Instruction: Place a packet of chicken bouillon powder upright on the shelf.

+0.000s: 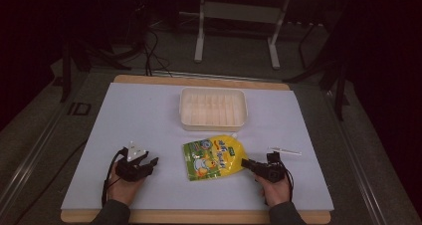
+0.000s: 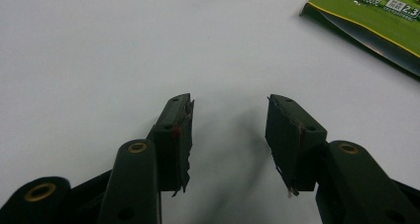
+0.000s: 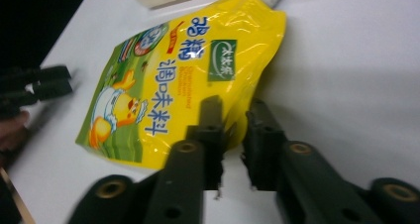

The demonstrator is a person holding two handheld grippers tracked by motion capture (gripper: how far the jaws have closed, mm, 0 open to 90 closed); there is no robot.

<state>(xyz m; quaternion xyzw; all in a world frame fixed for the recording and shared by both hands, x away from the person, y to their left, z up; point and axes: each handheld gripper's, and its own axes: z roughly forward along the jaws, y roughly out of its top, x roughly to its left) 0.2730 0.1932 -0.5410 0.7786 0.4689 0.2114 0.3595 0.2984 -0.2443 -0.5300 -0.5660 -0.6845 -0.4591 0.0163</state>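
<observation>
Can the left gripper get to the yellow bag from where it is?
Probably yes. The left gripper has its jaws open, and only bare white table cover lies between it and the yellow bag. The right gripper is at the bag's other edge.

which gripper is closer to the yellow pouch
Right. The right gripper is at the pouch's edge, which lies between its fingers; the left gripper sits apart to the pouch's left, open.

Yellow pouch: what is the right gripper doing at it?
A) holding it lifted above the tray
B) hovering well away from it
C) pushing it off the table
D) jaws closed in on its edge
D: in the right gripper view the right gripper has its jaws narrowed around the edge of the yellow pouch, which lies flat on the white mat.
</observation>
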